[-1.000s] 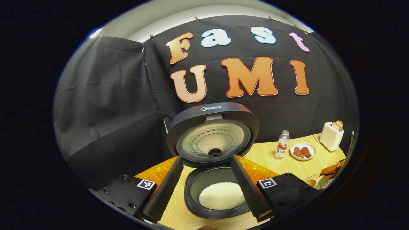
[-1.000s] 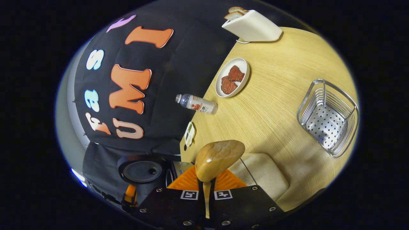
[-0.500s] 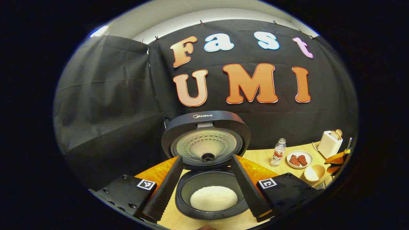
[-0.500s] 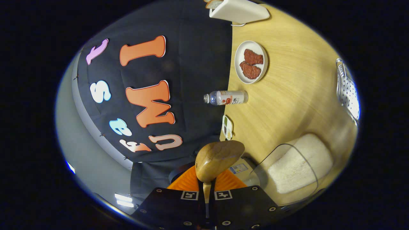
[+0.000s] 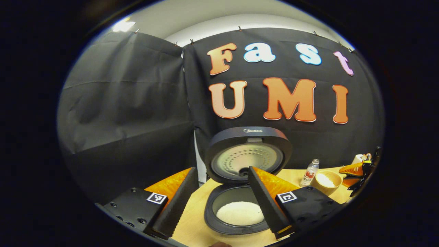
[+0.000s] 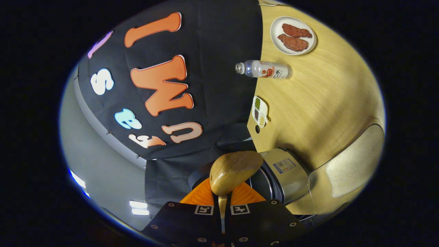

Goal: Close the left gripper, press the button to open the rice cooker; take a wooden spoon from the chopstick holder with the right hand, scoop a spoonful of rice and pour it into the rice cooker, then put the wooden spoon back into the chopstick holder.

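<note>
The rice cooker [image 5: 236,219] stands open, its lid [image 5: 248,154] tilted up and white rice [image 5: 240,213] in its pot. My left gripper [image 5: 219,206] hangs open just in front of it, holding nothing. At the far right of the left gripper view, the right gripper [image 5: 360,169] carries the wooden spoon [image 5: 325,179], whose bowl holds white rice. In the right gripper view, my right gripper [image 6: 222,206] is shut on the spoon's handle. The spoon's bowl [image 6: 235,171] juts out over the cooker's body [image 6: 284,175], turned on its side in this rolled view.
A clear container of rice [image 6: 346,175] sits close beside the cooker on the wooden table [image 6: 325,103]. Farther off are a small seasoning dish [image 6: 259,111], a bottle [image 6: 264,69] and a plate with meat [image 6: 292,35]. The bottle [image 5: 310,173] stands right of the cooker.
The right gripper carried the spoon away from the wire basket and rice container toward the cooker. The left gripper drew back and shifted left, leaving the cooker right of centre.
</note>
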Demonstrator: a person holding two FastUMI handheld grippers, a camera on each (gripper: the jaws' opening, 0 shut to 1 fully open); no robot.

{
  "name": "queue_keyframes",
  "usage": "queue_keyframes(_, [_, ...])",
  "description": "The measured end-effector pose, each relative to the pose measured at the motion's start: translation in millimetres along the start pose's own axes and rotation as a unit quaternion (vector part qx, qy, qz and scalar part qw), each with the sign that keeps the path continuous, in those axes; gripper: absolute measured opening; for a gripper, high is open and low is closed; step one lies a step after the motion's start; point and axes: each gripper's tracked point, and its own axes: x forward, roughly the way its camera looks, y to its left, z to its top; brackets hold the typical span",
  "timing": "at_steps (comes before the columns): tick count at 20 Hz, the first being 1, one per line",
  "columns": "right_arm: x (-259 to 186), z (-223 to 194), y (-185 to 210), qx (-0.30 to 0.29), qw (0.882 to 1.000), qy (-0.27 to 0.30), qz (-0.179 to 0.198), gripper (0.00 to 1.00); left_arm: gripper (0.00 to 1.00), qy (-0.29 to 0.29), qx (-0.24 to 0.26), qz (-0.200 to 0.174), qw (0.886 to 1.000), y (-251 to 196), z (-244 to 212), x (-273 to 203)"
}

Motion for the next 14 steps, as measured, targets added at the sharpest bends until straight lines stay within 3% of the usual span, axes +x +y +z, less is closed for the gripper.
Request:
queue_keyframes(1, [7, -5, 4, -0.02, 1.0, 0.003, -0.006, 0.04, 0.96, 0.001, 0.004, 0.009, 1.0, 9, -2, -2])
queue_keyframes(5, [38, -18, 28, -0.067, 0.998, 0.015, -0.005, 0.04, 0.98, 0.006, 0.007, 0.028, 1.0, 34, -13, -7])
queue_keyframes(8, [63, -26, 27, -0.125, 0.992, 0.009, -0.032, 0.04, 0.96, 0.014, -0.003, 0.04, 0.999, 51, -24, -10])
queue_keyframes(11, [80, -37, 25, -0.202, 0.977, 0.0, -0.065, 0.04, 1.0, 0.027, -0.012, 0.054, 0.998, 70, -35, -10])
queue_keyframes(14, [93, -45, 20, -0.288, 0.952, -0.007, -0.099, 0.04, 0.96, 0.039, -0.005, 0.071, 0.997, 88, -49, -11])
